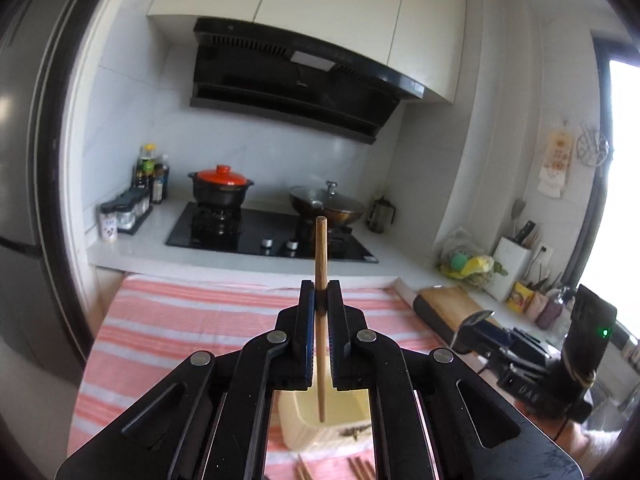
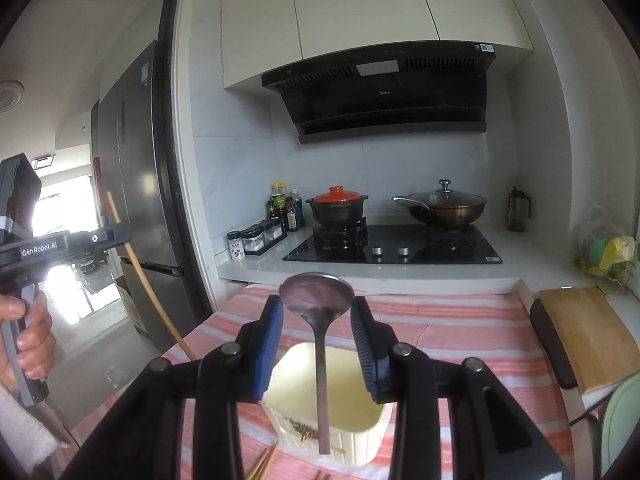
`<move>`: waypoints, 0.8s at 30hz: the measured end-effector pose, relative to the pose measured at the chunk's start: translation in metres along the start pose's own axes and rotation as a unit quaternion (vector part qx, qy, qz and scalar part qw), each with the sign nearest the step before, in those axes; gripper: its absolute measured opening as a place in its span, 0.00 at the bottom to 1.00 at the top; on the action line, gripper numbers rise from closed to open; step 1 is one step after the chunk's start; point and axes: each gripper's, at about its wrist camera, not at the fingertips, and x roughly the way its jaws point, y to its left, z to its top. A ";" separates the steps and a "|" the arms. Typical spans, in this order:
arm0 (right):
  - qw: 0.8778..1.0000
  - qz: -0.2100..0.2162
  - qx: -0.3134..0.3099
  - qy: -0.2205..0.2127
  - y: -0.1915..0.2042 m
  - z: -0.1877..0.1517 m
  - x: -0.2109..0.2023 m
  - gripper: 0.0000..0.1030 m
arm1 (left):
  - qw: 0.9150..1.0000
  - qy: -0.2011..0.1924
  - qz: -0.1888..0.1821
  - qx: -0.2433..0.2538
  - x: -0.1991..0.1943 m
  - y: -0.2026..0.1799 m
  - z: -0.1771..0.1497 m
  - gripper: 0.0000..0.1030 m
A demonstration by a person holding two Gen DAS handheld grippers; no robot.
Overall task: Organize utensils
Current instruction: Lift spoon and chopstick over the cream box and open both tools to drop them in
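A pink-and-white striped cloth [image 1: 180, 320] is covering the tabletop, and beyond the fingers a white counter is carrying a black gas hob [image 2: 400, 246], an orange-lidded clay pot [image 2: 337, 206] and a glass-lidded wok [image 2: 444, 206], all sitting under a black range hood [image 2: 384, 92].

The left gripper [image 1: 320, 300] is clamping a wooden chopstick [image 1: 321, 264] upright between its fingers, the upper end sticking out ahead of the tips and the lower end hanging over a cream utensil holder [image 1: 304, 416] just below the fingers.

The right gripper [image 2: 318, 320] is showing its blue-padded fingers [image 2: 271, 344] spread wide, with a dark metal spoon [image 2: 318, 300] standing between them, bowl up and handle running down into the holder [image 2: 356, 400]; whether the pads are touching the spoon I cannot tell.

Only the right view is catching the fridge [image 2: 136, 184] off to the left of the fingers, the person's hand [image 2: 28, 344] on the other gripper's handle, and the full wooden cutting board [image 2: 588, 332] to the right. Only the left view is picking up the knife block [image 1: 512, 264] and hanging towel [image 1: 556, 168] far right of its fingers. More chopsticks [image 1: 360, 470] are lying on the cloth nearest the cameras.
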 end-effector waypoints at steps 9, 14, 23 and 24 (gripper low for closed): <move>0.998 -0.019 0.017 0.055 -0.026 -0.038 0.076 0.34 | 0.992 0.124 0.002 0.010 0.113 -0.003 -0.054 0.04; 0.994 -0.030 0.041 0.092 -0.045 -0.066 0.112 0.34 | 0.983 0.182 0.007 0.016 0.156 -0.004 -0.090 0.04; 0.983 -0.061 0.074 0.159 -0.072 -0.082 0.162 0.38 | 0.978 0.203 0.043 -0.010 0.188 0.000 -0.096 0.41; 0.981 -0.063 0.078 0.163 -0.073 -0.079 0.163 0.44 | 0.979 0.200 0.047 -0.015 0.183 0.002 -0.094 0.45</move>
